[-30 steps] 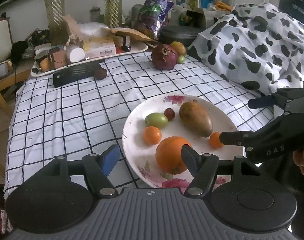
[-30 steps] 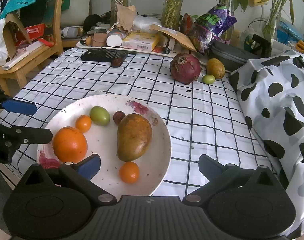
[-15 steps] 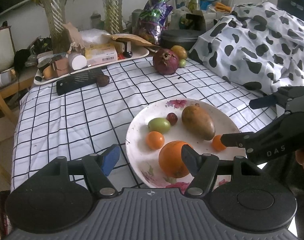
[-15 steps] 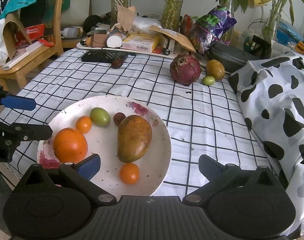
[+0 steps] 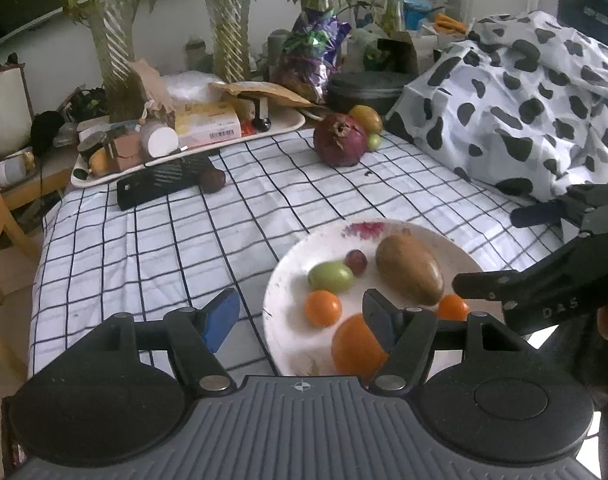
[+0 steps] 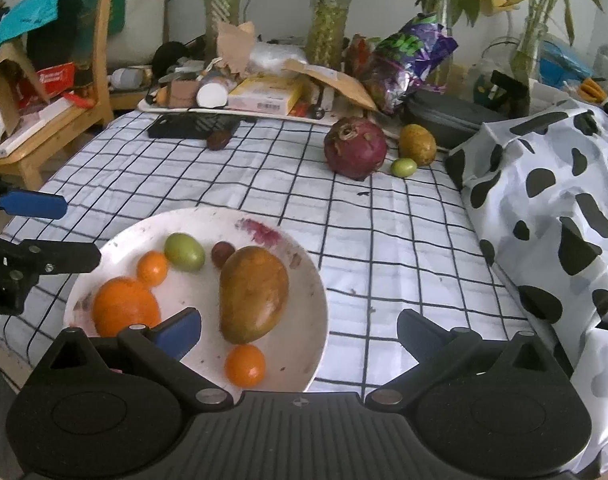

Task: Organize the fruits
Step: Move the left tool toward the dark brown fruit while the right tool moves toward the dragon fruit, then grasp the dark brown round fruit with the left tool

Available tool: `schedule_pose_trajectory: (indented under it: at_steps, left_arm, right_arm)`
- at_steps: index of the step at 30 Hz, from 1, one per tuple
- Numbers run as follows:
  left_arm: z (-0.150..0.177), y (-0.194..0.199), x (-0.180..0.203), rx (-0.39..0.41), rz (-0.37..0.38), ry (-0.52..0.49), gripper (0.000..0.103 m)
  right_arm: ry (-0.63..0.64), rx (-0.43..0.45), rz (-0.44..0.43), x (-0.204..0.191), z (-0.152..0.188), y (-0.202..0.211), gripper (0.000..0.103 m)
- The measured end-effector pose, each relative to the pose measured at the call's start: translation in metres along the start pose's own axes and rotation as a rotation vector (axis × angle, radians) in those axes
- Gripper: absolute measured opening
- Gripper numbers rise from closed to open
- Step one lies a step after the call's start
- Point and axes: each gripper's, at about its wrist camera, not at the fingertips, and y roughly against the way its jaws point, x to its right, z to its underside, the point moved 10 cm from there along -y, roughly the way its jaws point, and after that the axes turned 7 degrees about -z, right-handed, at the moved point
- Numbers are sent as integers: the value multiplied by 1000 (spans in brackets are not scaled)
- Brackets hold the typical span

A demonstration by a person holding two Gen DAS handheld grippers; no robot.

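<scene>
Because the white plate (image 6: 315,292) serves as the collection point, six fruits already lie on it: a large orange (image 6: 124,306), two small oranges (image 6: 152,267) (image 6: 244,364), a green fruit (image 6: 184,252), a small dark-red fruit (image 6: 222,254) and a mango (image 6: 254,292). None of them is stacked; each rests directly on the plate surface, which keeps round fruit from rolling.

Further back on the checked worktop (image 6: 264,176), well apart from the plate, three fruits sit in a tight group: a pomegranate (image 6: 355,147), a yellow mango (image 6: 417,144) and a small green fruit (image 6: 403,167) just beside both. A dark fruit (image 6: 218,140) lies beside a black flat object (image 6: 184,126) near the cluttered tray (image 5: 288,126). By judgement these four are the fruits not yet gathered.

The left claw (image 5: 300,316) hovers low over the near-left rim of the plate, jaws partly apart, holding nothing. The right claw (image 6: 300,328) hovers at the near-right rim, jaws wide apart, also empty. Both point downward at the plate, with each claw visible at the edge of the other's view.

A cow-patterned cloth (image 6: 543,208) lies along the right side of the worktop.
</scene>
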Motion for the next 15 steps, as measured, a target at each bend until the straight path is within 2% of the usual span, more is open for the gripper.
schedule_pose_trajectory:
  at_steps: [15]
  left_arm:
    - [-24, -30, -22, 12, -32, -23, 67]
  right_arm:
    - [-61, 28, 76, 32, -19, -17, 103]
